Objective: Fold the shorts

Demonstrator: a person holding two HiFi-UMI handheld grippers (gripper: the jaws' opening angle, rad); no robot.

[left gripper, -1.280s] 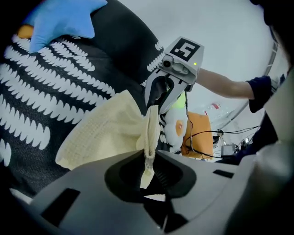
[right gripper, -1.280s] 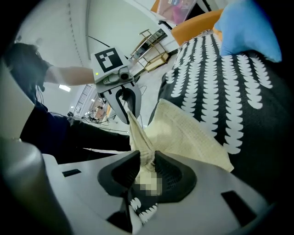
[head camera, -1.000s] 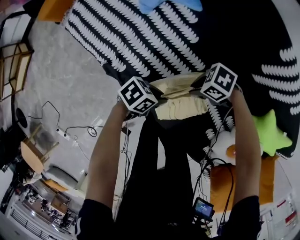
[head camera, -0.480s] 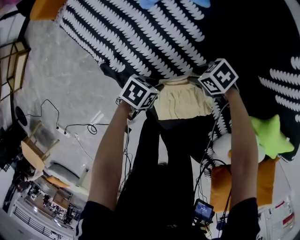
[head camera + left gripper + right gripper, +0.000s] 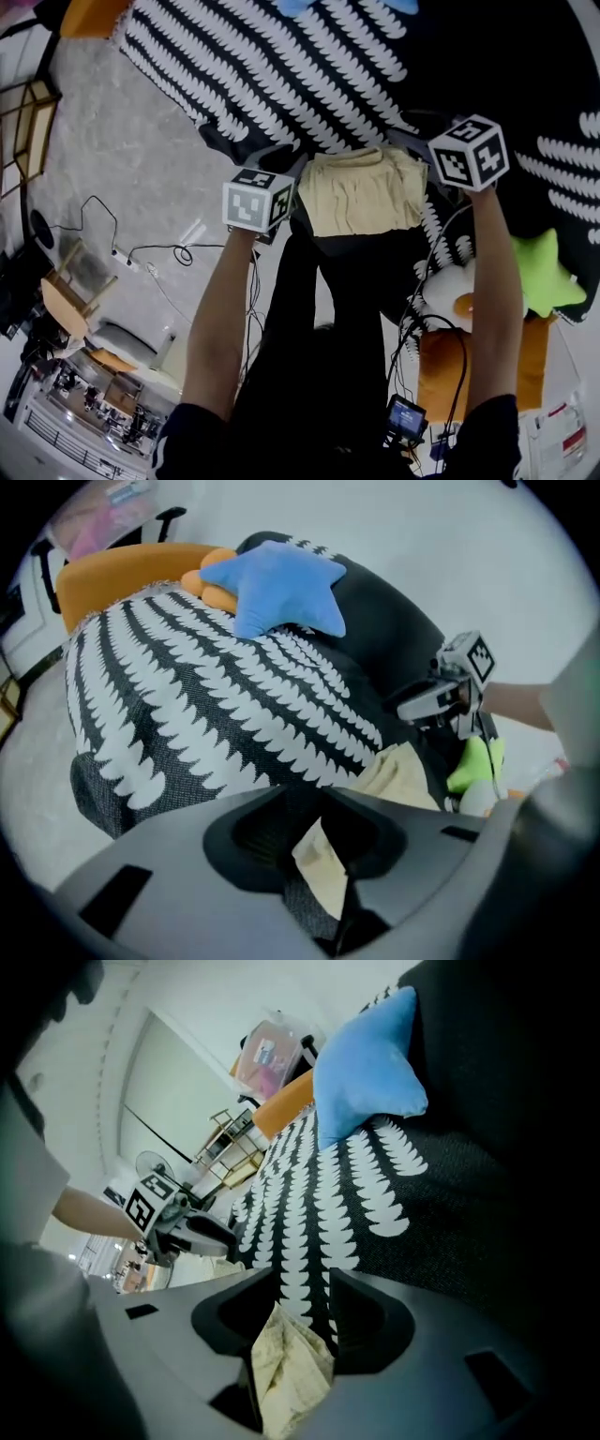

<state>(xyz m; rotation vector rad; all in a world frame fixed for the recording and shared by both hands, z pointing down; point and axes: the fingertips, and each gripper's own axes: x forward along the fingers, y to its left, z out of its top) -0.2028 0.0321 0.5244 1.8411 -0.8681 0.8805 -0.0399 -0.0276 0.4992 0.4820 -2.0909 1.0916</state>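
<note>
Left gripper (image 5: 319,810) fingers, just opening, stand released with a shorts (image 5: 361,192) corner between them; right gripper (image 5: 300,1283) fingers likewise, crumpled fabric between.

Black short sleeves (image 5: 192,427), black trousers (image 5: 309,319). Grey left claw (image 5: 314,803), right claw (image 5: 300,1288); white cubes (image 5: 255,199), black square markers.

The shorts (image 5: 361,192) are pale yellow, folded into a rough, slightly rumpled rectangle. They lie flat on the patterned cover (image 5: 281,66), between the left gripper (image 5: 322,825) and the right gripper (image 5: 302,1312). One crumpled corner stands between each gripper's jaws, which have just been opening.
</note>
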